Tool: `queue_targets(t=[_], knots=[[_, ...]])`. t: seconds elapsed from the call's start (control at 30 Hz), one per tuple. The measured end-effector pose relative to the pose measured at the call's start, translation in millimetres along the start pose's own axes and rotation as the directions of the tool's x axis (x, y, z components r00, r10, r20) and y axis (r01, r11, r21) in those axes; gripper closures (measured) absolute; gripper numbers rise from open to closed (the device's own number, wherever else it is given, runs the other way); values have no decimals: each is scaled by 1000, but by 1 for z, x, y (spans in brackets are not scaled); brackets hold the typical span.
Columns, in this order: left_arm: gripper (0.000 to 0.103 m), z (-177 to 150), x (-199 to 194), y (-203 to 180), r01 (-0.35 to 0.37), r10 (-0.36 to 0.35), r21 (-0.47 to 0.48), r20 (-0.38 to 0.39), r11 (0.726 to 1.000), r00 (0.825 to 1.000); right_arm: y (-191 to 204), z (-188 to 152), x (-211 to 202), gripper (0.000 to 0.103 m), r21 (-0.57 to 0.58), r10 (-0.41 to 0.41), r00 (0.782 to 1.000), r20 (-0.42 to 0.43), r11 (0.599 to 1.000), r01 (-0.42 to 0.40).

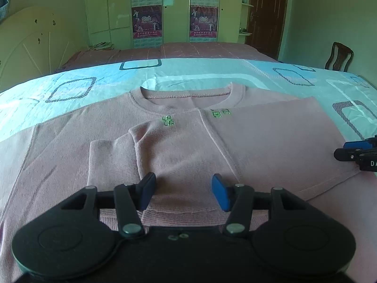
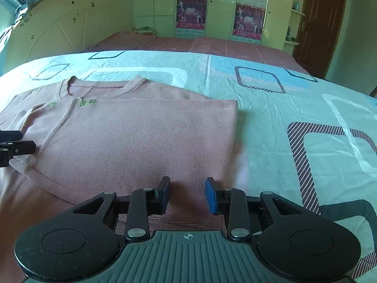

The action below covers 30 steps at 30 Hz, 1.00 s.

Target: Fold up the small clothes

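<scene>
A pink knit sweater (image 1: 188, 146) lies flat on the bed, collar (image 1: 188, 94) at the far side, with green embroidery (image 1: 168, 120) on the chest. Its right side is folded over the middle as a smooth panel (image 2: 141, 136). A folded sleeve (image 1: 113, 165) lies across the left half. My left gripper (image 1: 183, 184) hovers over the near hem, jaws apart, nothing between the pads. My right gripper (image 2: 187, 186) stands over the near edge of the folded panel, jaws also apart and gripping nothing. Each gripper shows at the edge of the other's view.
The sweater rests on a light blue patterned sheet (image 2: 282, 108), with a maroon cover (image 1: 188, 50) beyond it. A cream headboard (image 1: 35, 42) is at the left, a wardrobe with posters (image 1: 174, 11) is behind, and a wooden chair (image 1: 339, 56) and a dark door (image 1: 266, 11) are at the right.
</scene>
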<state>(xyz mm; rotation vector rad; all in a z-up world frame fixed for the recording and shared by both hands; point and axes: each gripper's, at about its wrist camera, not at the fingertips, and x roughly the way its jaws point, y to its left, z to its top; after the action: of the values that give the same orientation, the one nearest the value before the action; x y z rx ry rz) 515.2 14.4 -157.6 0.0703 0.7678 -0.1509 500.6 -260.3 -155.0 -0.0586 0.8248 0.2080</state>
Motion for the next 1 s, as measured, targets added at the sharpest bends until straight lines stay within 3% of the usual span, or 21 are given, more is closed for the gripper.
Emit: queue_targets(t=[0.17,0.23,0.37,0.57,0.6,0.63,0.67,0.73,0.8,0.87,1.0], knots=[[51,-2,-6,0,5,-5,-5,-5,1000,1000,1,-6,-21,71,-29,-27,999,42,999,28],[49,-3,-5,-1,7,-7,12,-13,1000,1000,-2,-11,-14,71,-27,-11,1000,-14,1000,10],[45,-3,0,-4,12,-11,39,-18,999,1000,-2,-9,-9,71,-5,-17,999,-31,1000,17],[44,0,-11,11,63,-63,-19,-11,998,998,-3,-6,-18,71,39,-31,999,-14,999,32],[42,0,-17,17,59,-59,-40,0,997,998,-5,-6,-24,71,68,-22,1000,8,997,22],[28,-1,-25,26,37,-37,-61,12,997,999,-7,-6,-29,71,93,-15,1000,20,996,13],[22,-4,-31,36,22,-20,-82,26,996,999,-9,-7,-35,71,124,-16,999,29,992,12],[24,-12,-47,69,-5,11,-160,37,987,999,-11,-8,-42,71,166,-21,999,44,986,14],[29,-26,-61,107,-52,62,-245,34,968,998,-10,-9,-48,71,207,-17,998,54,978,5],[43,-42,-79,149,-109,128,-336,33,935,991,-6,-10,-52,71,237,-15,999,52,972,2],[49,-83,-123,244,-209,277,-556,40,804,960,7,-9,-50,71,304,0,999,53,953,-16]])
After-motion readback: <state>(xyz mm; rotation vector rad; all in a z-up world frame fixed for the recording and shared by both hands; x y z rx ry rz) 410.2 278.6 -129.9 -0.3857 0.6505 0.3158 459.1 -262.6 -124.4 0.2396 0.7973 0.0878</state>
